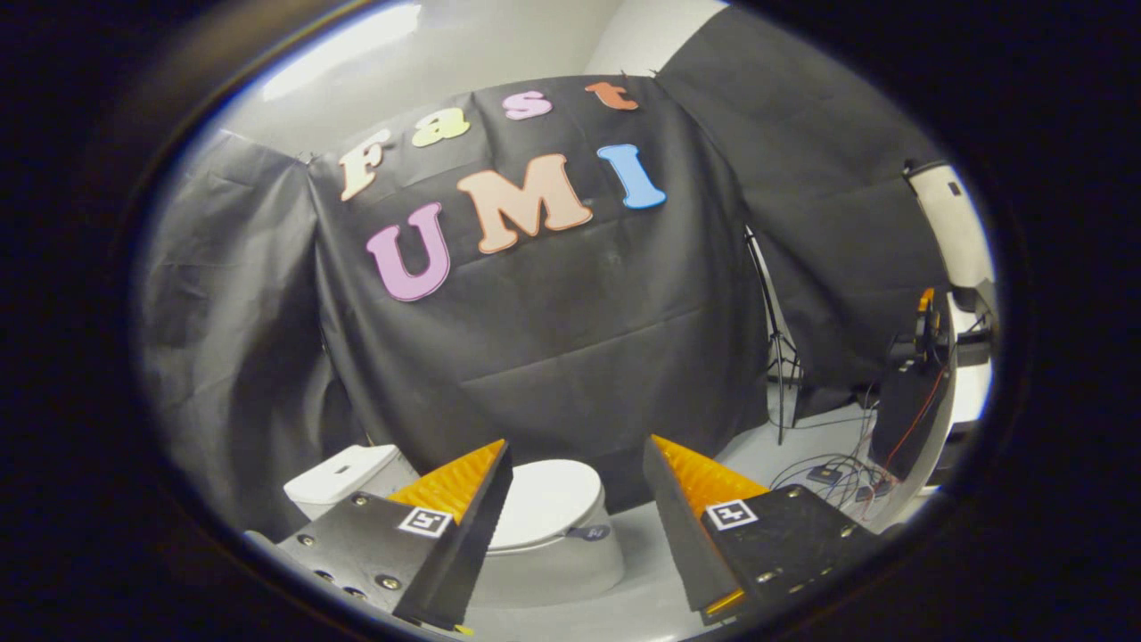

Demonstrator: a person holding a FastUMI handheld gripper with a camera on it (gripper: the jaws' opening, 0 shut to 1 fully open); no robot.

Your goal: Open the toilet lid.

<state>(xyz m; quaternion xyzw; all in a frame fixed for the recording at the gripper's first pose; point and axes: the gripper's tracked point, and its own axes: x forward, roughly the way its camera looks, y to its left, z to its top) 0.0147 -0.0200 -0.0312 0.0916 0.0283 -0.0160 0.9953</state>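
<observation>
A white toilet stands on the floor against the black cloth wall, some way beyond my fingers. Its lid lies flat and closed over the bowl, and its tank sits to the left, partly behind my left finger. My gripper is open, held well above and short of the toilet, with nothing between the fingers. The lid shows through the gap, nearer the left finger than the right finger.
A light stand rises by the cloth wall to the right. Cables lie tangled on the pale floor beside a dark cart with wires. A white panel stands at the far right.
</observation>
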